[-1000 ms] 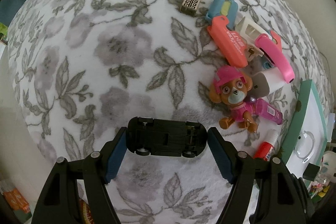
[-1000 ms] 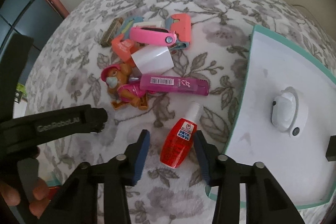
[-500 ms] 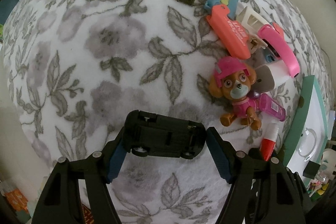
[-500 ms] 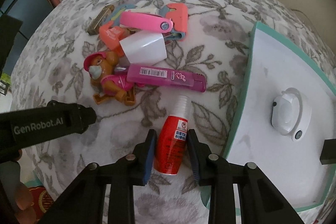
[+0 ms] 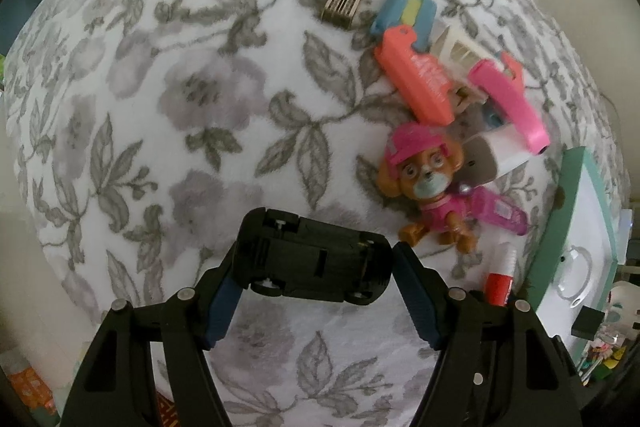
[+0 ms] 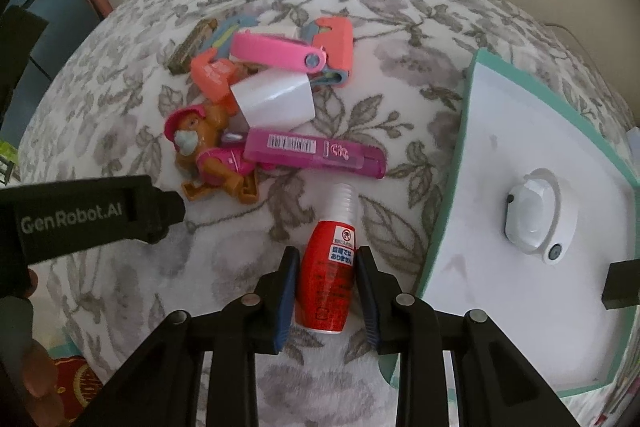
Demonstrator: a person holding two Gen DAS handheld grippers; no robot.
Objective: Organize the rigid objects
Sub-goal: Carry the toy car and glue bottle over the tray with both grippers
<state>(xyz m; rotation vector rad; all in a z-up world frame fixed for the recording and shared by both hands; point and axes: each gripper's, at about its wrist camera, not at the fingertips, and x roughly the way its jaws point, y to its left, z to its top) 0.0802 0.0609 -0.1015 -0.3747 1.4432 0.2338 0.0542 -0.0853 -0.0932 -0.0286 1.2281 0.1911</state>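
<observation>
The left tongs (image 5: 314, 263) were clamped on a black toy car (image 5: 314, 261), gripped end to end with its underside and wheels turned toward the camera, above the floral blanket (image 5: 192, 99). The right tongs (image 6: 327, 281) were closed against the sides of a red glue bottle (image 6: 326, 281), whose white cap pointed far, away from the camera; the bottle lay on the blanket just left of the teal-edged white board (image 6: 520, 307).

Farther off, the rest of the clutter sat in a loose heap. A pink-suited toy dog (image 6: 208, 155) lay on its back, touching a magenta tube (image 6: 316, 154) to its right. Beyond these rested a white block (image 6: 276, 103), a coral clip (image 6: 212, 75), a pink bar (image 6: 276, 53), a coral-and-blue piece (image 6: 334, 43) and a small wooden block (image 6: 192, 45) at the far left edge of the heap. A white round device (image 6: 536, 217) sat on the board.
</observation>
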